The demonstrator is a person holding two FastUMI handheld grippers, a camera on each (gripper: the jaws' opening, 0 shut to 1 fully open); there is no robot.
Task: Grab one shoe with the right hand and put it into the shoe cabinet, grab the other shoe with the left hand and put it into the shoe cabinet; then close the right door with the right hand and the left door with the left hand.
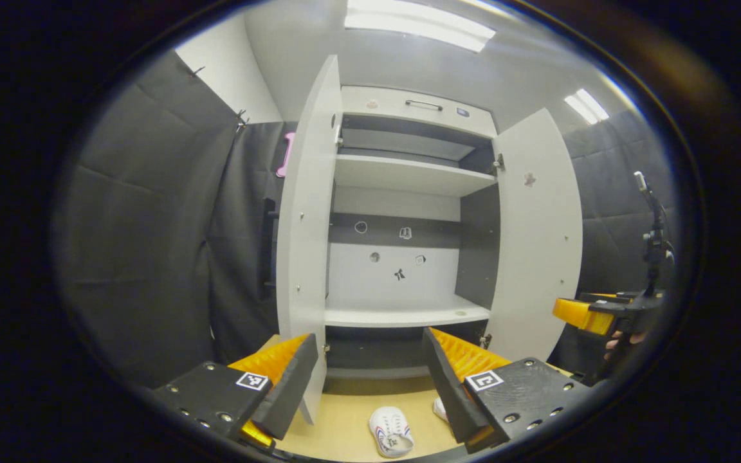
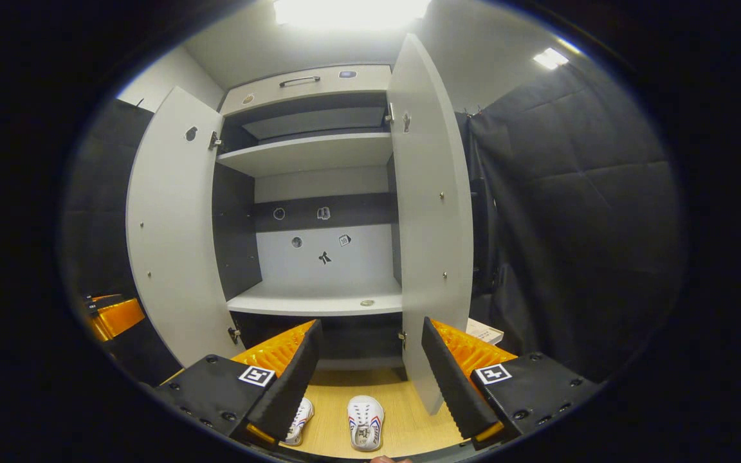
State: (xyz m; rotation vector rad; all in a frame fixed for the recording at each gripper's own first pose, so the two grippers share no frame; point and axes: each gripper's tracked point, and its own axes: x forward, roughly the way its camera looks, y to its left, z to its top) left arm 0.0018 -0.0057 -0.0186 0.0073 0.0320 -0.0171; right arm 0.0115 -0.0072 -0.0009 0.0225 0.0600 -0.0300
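Shoe cabinet (image 1: 402, 193) stands straight ahead, pale, both doors swung fully outward. Left door (image 1: 303, 231) and right door (image 1: 538, 244) flank the opening in the left gripper view; in the right gripper view the same two appear as (image 2: 174, 231) and (image 2: 431, 212). Open this wide, they leave the shelves free to reach from the front.

Inside: an upper shelf (image 1: 402, 175) and a lower shelf (image 1: 402, 315), both bare apart from small stickers on the back panel. A dark recess sits under the lower shelf. Drawer front with a handle (image 1: 423, 104) runs across the top.

Wooden floor (image 2: 402, 411) in front of the cabinet. Two white shoes lie on it, side by side, toes toward the cabinet, near its base. One shoe (image 2: 365, 421) shows whole between the fingers in the right gripper view; the other shoe (image 2: 298, 421) is partly hidden by a finger. Neither is touched.

Right gripper (image 2: 367, 376): jaws spread wide, nothing between them, held above the shoes. Likely poised to drop onto one.

Left gripper (image 1: 370, 379): also spread wide and empty, one shoe (image 1: 391, 431) framed below it.

Judgement: task at its start, no shoe stowed yet.
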